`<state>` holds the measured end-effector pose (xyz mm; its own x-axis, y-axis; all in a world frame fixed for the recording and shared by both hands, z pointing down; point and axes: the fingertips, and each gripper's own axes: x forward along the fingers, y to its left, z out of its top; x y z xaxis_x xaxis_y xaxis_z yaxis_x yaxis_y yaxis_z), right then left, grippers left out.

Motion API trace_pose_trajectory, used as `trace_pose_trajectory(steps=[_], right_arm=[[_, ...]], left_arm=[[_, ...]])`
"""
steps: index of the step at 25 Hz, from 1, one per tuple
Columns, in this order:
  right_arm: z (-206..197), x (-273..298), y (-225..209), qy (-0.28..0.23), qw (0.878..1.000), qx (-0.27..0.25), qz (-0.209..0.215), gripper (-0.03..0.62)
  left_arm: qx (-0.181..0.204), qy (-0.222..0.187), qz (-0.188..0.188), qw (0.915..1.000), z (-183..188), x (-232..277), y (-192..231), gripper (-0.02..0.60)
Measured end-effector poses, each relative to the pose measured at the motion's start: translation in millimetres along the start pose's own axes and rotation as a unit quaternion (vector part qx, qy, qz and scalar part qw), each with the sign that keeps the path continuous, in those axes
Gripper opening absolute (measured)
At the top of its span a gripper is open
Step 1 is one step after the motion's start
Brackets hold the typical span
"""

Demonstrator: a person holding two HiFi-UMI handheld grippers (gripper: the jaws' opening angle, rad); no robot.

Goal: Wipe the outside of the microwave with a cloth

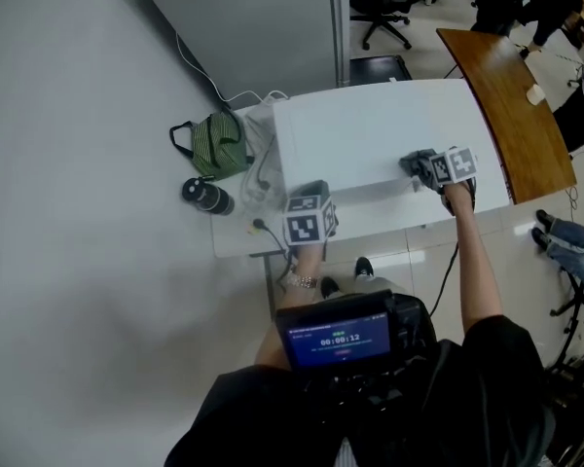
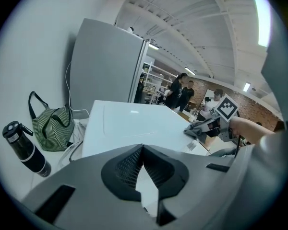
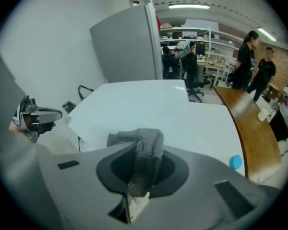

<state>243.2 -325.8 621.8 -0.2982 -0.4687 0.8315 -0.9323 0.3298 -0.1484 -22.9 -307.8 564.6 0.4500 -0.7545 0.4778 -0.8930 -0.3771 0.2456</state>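
Observation:
The white microwave (image 1: pixel 370 139) stands on a white table (image 1: pixel 236 233), seen from above; its top also fills the left gripper view (image 2: pixel 129 123) and the right gripper view (image 3: pixel 144 104). A grey cloth (image 1: pixel 416 161) lies on the top near the front right edge, with my right gripper (image 1: pixel 426 170) shut on it. That cloth (image 3: pixel 147 142) bulges out between the right gripper's (image 3: pixel 143 152) jaws. My left gripper (image 1: pixel 311 191) is at the microwave's front left corner, shut (image 2: pixel 143 147) with nothing in it.
A green striped bag (image 1: pixel 217 144), a black bottle (image 1: pixel 206 196) and cables (image 1: pixel 259 178) lie left of the microwave. A grey panel (image 1: pixel 253 17) stands behind. A wooden table (image 1: pixel 511 105) runs along the right, and a person's legs (image 1: pixel 565 241) are beyond it.

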Motion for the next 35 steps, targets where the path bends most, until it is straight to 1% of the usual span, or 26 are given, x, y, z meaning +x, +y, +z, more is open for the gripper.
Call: trace_pose_trajectory(steps=[2,4,7,11,13,16,20,23,26,29,31,35], right_arm=[[-4.6,-5.3,-11.2,-0.001,1.000,0.011,-0.015,0.039],[-5.5,-5.3,-1.6,-0.004,1.000,0.011,-0.008,0.038],[0.4,6.1,41.3,-0.023,0.999,0.001,0.031,0.038],[3.1,21.3,119.4,-0.053,0.995,-0.037,0.075,0.040],[3.7,23.1,151.4,-0.074,0.992,-0.059,0.083,0.040],[-6.9,22.5,181.9,-0.092,0.989,-0.087,0.076,0.040],[-20.0,6.9,202.7,-0.116,0.986,-0.099,0.071,0.041],[-28.3,-12.8,216.8,-0.150,0.980,-0.108,0.079,0.041],[-46.9,-26.9,220.5,-0.176,0.974,-0.115,0.080,0.041],[-70.7,-40.8,222.9,-0.179,0.972,-0.111,0.102,0.041],[-88.4,-50.4,224.0,-0.177,0.971,-0.111,0.114,0.041],[-112.0,-63.7,218.5,-0.173,0.971,-0.115,0.117,0.041]], left_arm=[[0.004,0.004,-0.003,1.0000,0.2,5.0,-5.1,0.000],[0.008,0.008,-0.004,0.9999,0.6,7.7,-11.1,0.000],[0.012,0.012,-0.007,0.9998,2.3,10.7,-19.4,0.000],[0.019,0.015,-0.009,0.9997,-0.8,5.0,-24.2,0.000],[0.020,0.015,-0.011,0.9996,-4.4,0.3,-26.7,0.000],[0.014,0.024,-0.017,0.9995,-21.1,-12.3,-35.3,0.000],[0.008,0.031,-0.018,0.9993,-44.2,-28.8,-52.3,0.000],[0.012,0.033,-0.007,0.9994,-55.6,-40.6,-63.9,0.000],[0.017,0.020,0.012,0.9996,-59.5,-52.1,-77.5,0.000],[0.016,0.007,0.025,0.9995,-62.5,-64.3,-95.9,0.000],[0.013,0.007,0.026,0.9996,-72.4,-72.0,-111.2,0.000],[0.025,0.015,0.026,0.9992,-92.1,-80.5,-137.7,0.000]])
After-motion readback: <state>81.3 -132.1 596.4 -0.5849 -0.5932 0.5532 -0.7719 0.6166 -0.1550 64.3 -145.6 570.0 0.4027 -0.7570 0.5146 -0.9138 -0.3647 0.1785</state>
